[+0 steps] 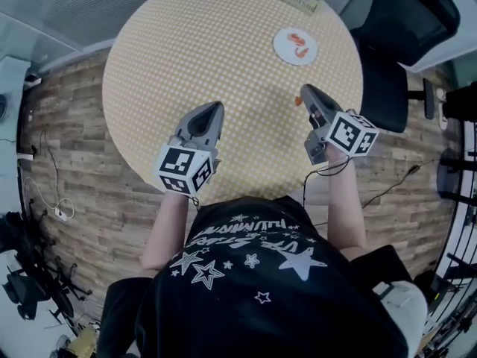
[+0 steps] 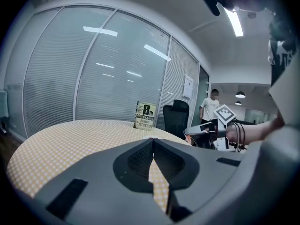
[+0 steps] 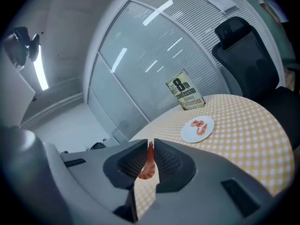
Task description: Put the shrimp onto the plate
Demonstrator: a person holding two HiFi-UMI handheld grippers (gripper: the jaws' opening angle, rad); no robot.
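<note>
I record my right gripper (image 1: 304, 92) with jaws clamped on one shrimp (image 3: 149, 164), over the counter (image 1: 186, 51), well short of the plate (image 1: 284, 49) holding two more shrimp (image 1: 299, 43). Left gripper (image 1: 218, 109): jaws together, nothing between them.

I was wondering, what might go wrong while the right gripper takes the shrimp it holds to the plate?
The shrimp hangs from a narrow pinch in the right gripper, so it may slip onto the table short of the plate. The plate already holds two shrimp, so a new one could land on them or roll off the rim. An overshoot might bump the book behind it.
</note>
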